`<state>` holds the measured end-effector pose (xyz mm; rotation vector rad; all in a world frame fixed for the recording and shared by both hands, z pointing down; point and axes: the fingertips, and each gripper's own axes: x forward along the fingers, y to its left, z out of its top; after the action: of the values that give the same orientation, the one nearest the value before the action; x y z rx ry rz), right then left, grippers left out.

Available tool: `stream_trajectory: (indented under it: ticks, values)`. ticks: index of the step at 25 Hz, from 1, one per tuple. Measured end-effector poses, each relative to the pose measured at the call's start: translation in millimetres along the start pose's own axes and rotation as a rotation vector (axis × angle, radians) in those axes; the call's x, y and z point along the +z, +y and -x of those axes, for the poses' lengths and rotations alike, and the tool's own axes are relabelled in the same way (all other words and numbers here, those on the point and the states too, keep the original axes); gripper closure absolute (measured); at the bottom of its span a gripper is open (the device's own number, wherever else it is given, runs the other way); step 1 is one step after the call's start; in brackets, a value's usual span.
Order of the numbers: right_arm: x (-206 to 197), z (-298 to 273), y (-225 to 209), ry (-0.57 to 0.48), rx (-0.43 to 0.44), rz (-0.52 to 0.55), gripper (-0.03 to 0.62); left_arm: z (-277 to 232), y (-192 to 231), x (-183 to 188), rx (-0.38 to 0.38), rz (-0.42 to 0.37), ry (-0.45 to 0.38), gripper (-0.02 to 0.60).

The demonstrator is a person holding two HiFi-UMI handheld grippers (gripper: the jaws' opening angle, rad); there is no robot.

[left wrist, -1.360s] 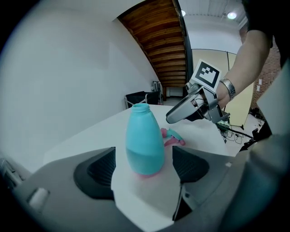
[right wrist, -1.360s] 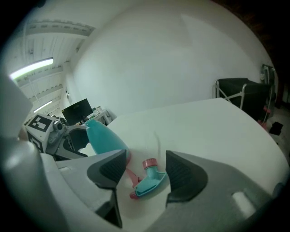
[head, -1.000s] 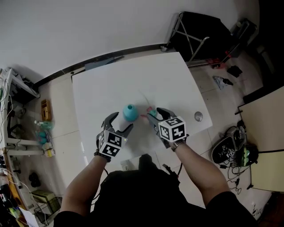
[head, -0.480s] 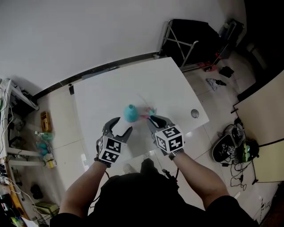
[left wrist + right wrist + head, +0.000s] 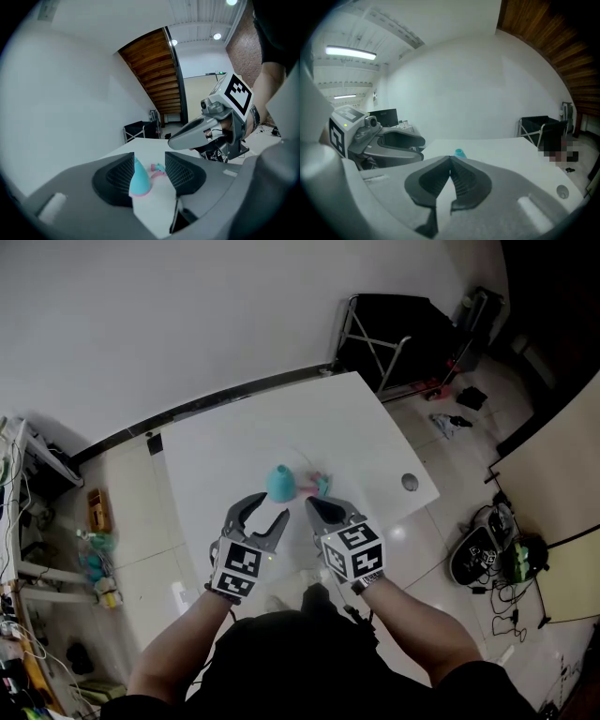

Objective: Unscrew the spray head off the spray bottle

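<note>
A teal spray bottle [image 5: 279, 482] stands on the white table [image 5: 234, 427] with its neck bare. The pink and teal spray head [image 5: 319, 486] lies on the table just right of it. My left gripper [image 5: 265, 509] hovers near the table's front edge, short of the bottle; its jaws have just been closing and stand partly open with nothing between them. Through their gap in the left gripper view I see the bottle [image 5: 139, 178] and the spray head [image 5: 158, 168] further off. My right gripper [image 5: 314, 505] is shut and empty, held back from the spray head. The bottle's neck [image 5: 460, 153] shows above its closed jaws.
A small round fitting [image 5: 410, 482] sits near the table's right corner. A black folding rack [image 5: 394, 329] stands behind the table at the back right. Shelving with clutter [image 5: 28, 484] lines the left side, and gear and cables [image 5: 497, 559] lie on the floor at the right.
Both grippers have drawn back from the bottle and spray head and risen. The right jaws went from open to shut with nothing in them; the left jaws narrowed.
</note>
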<state>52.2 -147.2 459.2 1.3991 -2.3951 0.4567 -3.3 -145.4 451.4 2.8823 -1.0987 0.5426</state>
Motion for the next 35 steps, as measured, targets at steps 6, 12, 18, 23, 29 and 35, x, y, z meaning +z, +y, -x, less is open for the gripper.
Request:
stream_trajectory:
  ticks: [6, 12, 18, 23, 29, 35]
  values:
    - [9.6, 5.9, 13.3, -0.008, -0.019, 0.006, 0.602, 14.1, -4.2, 18.7, -0.021, 0.019, -0.04, 0.426]
    - [17.3, 16.5, 20.7, -0.029, -0.039, 0.014, 0.602, 26.3, -7.2, 30.2, -0.028, 0.02, -0.058, 0.563]
    - [20.3, 22.4, 24.1, -0.039, -0.054, 0.025, 0.602, 30.3, -13.2, 31.6, -0.047, 0.037, -0.056, 0.565]
    - [20.4, 27.0, 27.4, -0.043, -0.055, 0.036, 0.602, 30.0, -19.0, 27.7, -0.062, 0.064, -0.047, 0.565]
    - [19.2, 27.3, 29.1, -0.04, -0.054, 0.043, 0.602, 28.9, -20.9, 26.3, -0.071, 0.066, -0.039, 0.565]
    - [19.3, 29.0, 30.3, -0.04, -0.057, 0.045, 0.603, 29.4, -22.6, 25.2, -0.073, 0.063, -0.032, 0.565]
